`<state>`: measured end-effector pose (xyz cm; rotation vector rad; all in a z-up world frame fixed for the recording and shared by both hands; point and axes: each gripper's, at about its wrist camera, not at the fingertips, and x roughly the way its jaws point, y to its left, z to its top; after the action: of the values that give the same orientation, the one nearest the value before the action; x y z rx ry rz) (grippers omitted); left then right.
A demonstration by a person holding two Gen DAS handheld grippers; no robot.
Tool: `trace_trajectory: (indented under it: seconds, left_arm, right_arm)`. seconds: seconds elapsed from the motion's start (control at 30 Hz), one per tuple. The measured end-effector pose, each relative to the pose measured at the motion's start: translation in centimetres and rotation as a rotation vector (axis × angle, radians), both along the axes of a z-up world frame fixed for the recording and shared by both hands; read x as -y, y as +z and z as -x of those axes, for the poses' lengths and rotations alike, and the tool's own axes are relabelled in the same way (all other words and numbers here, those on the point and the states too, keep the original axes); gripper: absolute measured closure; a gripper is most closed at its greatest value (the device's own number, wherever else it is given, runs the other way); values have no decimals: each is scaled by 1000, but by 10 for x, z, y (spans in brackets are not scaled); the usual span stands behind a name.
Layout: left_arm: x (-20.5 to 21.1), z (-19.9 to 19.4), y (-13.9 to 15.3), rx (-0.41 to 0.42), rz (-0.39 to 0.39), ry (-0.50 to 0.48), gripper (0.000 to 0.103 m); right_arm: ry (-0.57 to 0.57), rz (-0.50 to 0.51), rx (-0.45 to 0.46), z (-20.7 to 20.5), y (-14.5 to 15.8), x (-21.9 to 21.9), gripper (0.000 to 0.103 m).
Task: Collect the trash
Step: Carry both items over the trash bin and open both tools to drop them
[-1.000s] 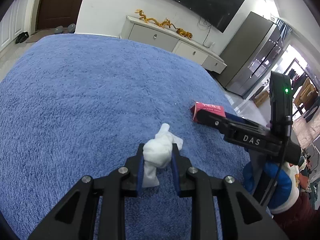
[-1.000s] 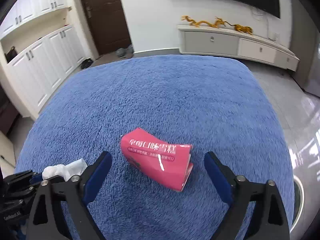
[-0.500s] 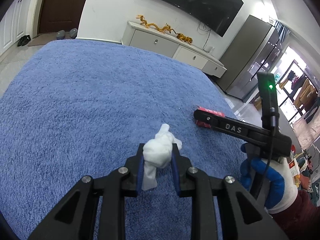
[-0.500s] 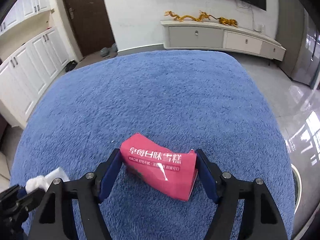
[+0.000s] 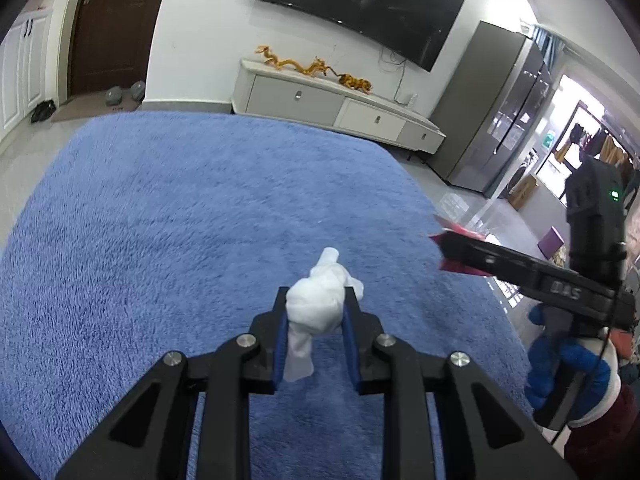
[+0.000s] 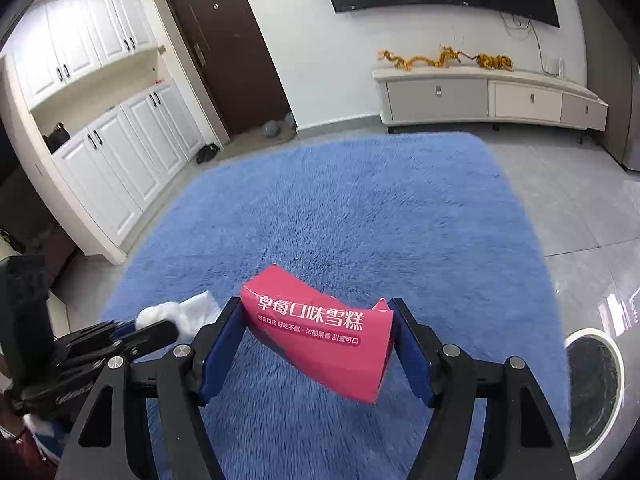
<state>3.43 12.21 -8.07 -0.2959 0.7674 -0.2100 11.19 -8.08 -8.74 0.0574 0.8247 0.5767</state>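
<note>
A crumpled white tissue (image 5: pixel 318 302) is pinched in my left gripper (image 5: pixel 316 308), which is shut on it above the blue rug (image 5: pixel 180 220). In the right wrist view a pink carton (image 6: pixel 320 332) with white print is clamped across its width by my right gripper (image 6: pixel 318 338), lifted clear of the blue rug (image 6: pixel 360 208). The left gripper (image 6: pixel 156 330) with the tissue (image 6: pixel 180 312) shows at the lower left there. From the left wrist view the right gripper (image 5: pixel 452 250) reaches in from the right, with a sliver of the pink carton (image 5: pixel 456 232) visible.
A white low cabinet (image 6: pixel 480 96) with golden dragon figures stands at the far wall under a dark TV (image 5: pixel 356 4). White cupboards (image 6: pixel 100 128) and a brown door (image 6: pixel 224 48) are at the left. Grey tiled floor (image 6: pixel 580 216) surrounds the rug. A round white-rimmed object (image 6: pixel 592 392) lies at the right.
My right gripper closed on the pink carton and lifted it off the rug. Both grippers rose, and the left one kept hold of the tissue.
</note>
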Motion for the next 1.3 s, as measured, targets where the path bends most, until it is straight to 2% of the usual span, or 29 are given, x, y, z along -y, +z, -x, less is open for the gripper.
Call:
trace_trajectory:
  seconds: [0.23,0.63,0.93,1.13,1.3]
  left_arm:
    - [36,5,22,31,-41,-52,80]
    - [129,-8,49,63,-144,-232,80]
    - [238,-48,47,52,-249,-424,80]
    - [324,-86,28,9,-286,-542,80]
    - [382,-118,4,-39,-281,-610,80]
  right_arm:
    - [-52,-47,60,38,24,50,33]
    - [-274,-134,110,65,35,171,33]
    - [-467,-174,70,59,2,267,33]
    - [-556,-194,-2,42,-35,316,33]
    - [-602,-182,-72,23,-69,348,33]
